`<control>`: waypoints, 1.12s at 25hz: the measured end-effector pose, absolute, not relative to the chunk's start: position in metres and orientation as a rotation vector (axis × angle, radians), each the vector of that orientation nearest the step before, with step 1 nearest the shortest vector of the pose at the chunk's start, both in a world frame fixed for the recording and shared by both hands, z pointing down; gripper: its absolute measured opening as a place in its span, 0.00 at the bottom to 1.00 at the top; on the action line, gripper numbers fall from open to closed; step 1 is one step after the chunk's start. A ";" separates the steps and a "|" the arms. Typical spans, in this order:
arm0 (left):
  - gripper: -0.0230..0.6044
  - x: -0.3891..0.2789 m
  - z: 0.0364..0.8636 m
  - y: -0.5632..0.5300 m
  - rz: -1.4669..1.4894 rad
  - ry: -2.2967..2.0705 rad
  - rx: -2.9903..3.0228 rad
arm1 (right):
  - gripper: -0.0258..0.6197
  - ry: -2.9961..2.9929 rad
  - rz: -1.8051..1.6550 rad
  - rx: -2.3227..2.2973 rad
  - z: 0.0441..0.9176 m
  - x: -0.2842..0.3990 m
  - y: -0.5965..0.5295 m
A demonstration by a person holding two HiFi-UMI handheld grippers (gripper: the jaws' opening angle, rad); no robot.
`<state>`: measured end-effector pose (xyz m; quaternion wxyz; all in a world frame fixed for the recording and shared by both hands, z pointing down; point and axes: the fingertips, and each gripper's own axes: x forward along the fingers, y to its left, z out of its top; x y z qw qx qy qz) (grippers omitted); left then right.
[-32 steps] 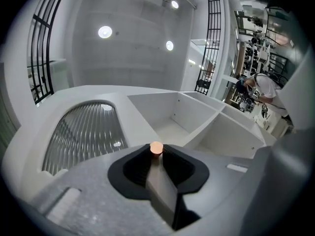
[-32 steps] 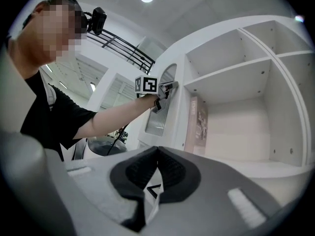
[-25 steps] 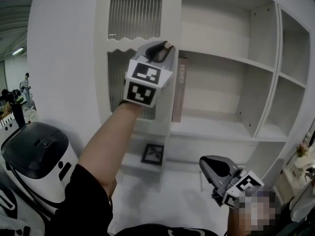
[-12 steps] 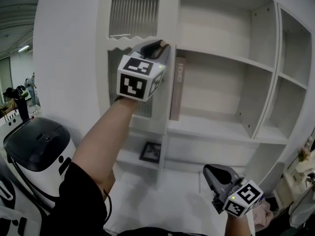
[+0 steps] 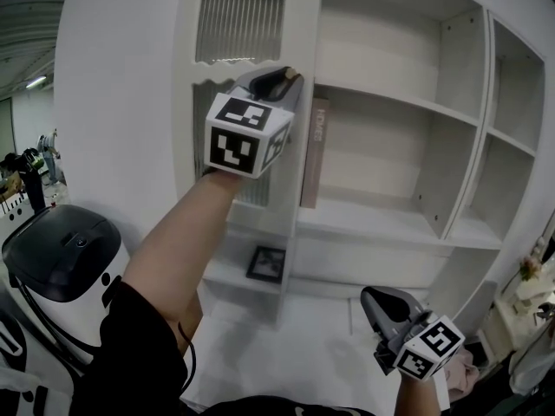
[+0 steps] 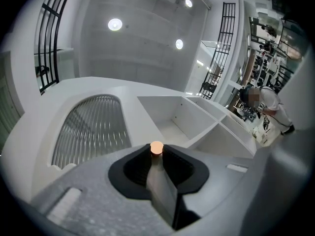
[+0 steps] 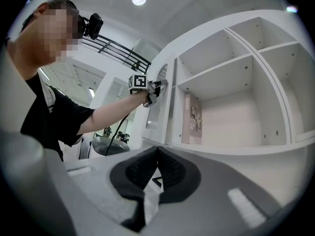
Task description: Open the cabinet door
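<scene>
Left gripper [image 5: 290,78] raised, jaws narrow and pinched on a small round copper-coloured knob [image 6: 156,148] at the free edge of the cabinet door [image 5: 299,24]. Door is tall, slim and upright, straight ahead of that gripper, its edge running down between the pads. Hinges probably on the left side, so the pull should come back toward the person. Right gripper [image 5: 381,306] low, well apart, jaws together, empty. Door has a matte white frame and ribbed glass [image 5: 238,24] with an arched top. Open white shelves [image 5: 390,102] just beside, book [image 5: 312,154] upright.
</scene>
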<state>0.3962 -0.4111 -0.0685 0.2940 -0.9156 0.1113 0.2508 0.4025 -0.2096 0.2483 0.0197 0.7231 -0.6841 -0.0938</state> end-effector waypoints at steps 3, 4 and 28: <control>0.15 0.390 -0.069 -0.409 0.673 0.273 -2.437 | 0.04 -2.140 -0.308 2.233 0.244 0.389 -0.221; 0.15 0.388 -0.068 -0.409 0.669 0.263 -2.439 | 0.04 -2.149 -0.313 2.229 0.242 0.384 -0.225; 0.15 0.311 -0.069 -0.393 0.743 -0.012 -2.469 | 0.04 -2.074 -0.318 2.338 0.249 0.284 -0.265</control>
